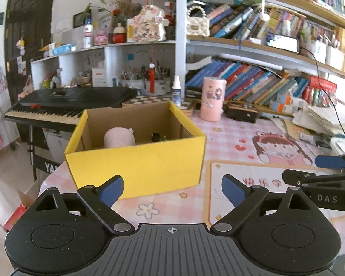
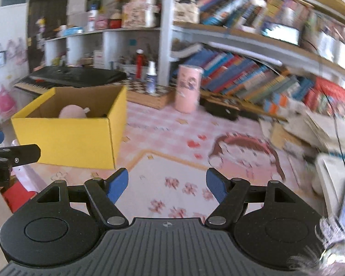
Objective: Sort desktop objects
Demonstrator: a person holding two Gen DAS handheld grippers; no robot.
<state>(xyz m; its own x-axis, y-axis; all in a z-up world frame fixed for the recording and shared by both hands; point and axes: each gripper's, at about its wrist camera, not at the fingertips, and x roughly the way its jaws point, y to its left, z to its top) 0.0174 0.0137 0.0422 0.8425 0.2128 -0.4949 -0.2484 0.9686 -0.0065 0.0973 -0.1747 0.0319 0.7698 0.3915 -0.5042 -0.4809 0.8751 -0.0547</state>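
Observation:
An open yellow cardboard box (image 1: 135,165) stands on the pink patterned table mat (image 1: 237,138); it also shows in the right wrist view (image 2: 64,138). Inside lie a pink plush toy (image 1: 119,137) (image 2: 72,112) and a small dark object (image 1: 157,137). My left gripper (image 1: 172,189) is open and empty, just in front of the box. My right gripper (image 2: 166,185) is open and empty over the mat (image 2: 172,168), to the right of the box. The right gripper's fingers (image 1: 329,162) show at the right edge of the left wrist view.
A pink cylinder tin (image 1: 212,99) (image 2: 187,88), a small spray bottle (image 1: 176,90) (image 2: 151,77) and a checkered board (image 2: 147,93) stand behind the box. A black keyboard (image 1: 66,105) is at left. Bookshelves (image 1: 264,85) and paper stacks (image 1: 322,117) fill the back right.

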